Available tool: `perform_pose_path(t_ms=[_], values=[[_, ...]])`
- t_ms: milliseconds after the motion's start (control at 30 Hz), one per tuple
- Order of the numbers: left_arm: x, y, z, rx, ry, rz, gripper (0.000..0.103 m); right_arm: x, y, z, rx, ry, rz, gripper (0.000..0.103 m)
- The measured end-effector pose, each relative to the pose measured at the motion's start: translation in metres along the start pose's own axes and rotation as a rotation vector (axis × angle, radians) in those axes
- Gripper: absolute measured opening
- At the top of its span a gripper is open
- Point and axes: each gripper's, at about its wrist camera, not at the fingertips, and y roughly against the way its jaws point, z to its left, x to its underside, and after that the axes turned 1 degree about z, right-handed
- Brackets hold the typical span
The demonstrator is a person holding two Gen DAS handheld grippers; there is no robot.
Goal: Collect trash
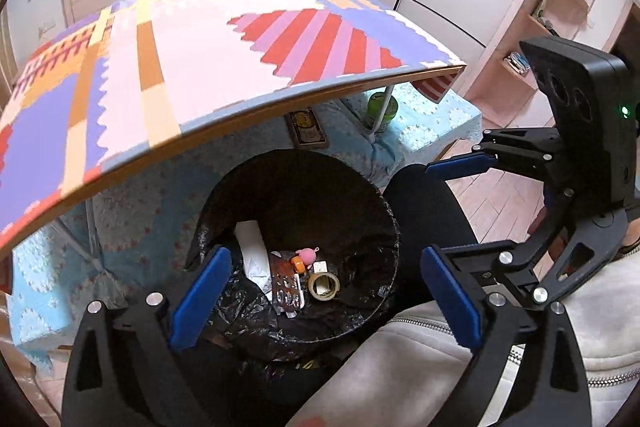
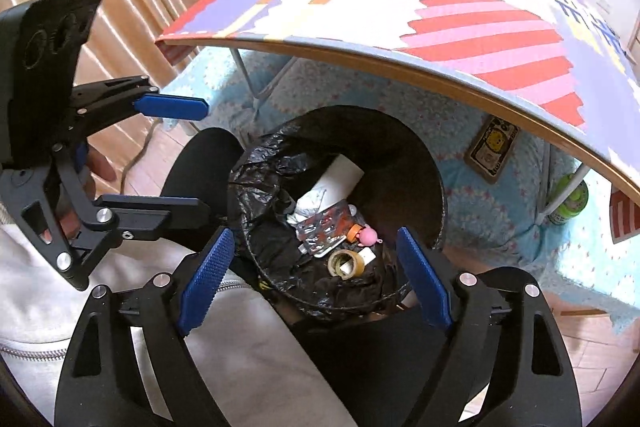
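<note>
Nearest the cameras, both grippers hang over the bin with nothing in them: the left gripper (image 1: 324,295) has its blue pads spread wide, and the right gripper (image 2: 316,281) stands apart too, a little less so. Below them lies a pale zipped garment (image 1: 400,359) and a dark trouser leg, part of the person.

Just beyond, the black bin (image 2: 420,163) with its crinkled liner holds the trash: a tape roll (image 2: 346,263), a foil blister pack (image 2: 324,229), a white paper wrapper (image 2: 340,179) and a small pink toy (image 2: 367,235) beside something orange. All of it looks light; the foil and paper should crumple under the pads, while the tape roll is stiff and best taken across its rim. The small pieces at the bottom are hard to tell apart, and the liner hides whatever lies beneath.

Further off, the patterned bench (image 1: 240,39) looks bare on top. Under it, on the blue bedding, a green can (image 2: 570,201) and a flat printed card (image 2: 492,149) sit partly cut off
</note>
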Motion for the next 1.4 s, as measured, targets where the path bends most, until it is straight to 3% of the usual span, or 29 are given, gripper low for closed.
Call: perform_pose_path(t_ms=[1400], values=[[0.001,0.008,-0.001,0.013,0.003,-0.030,0.093,0.002,0.011,0.003,-0.009,-0.004,-0.016,0.083]])
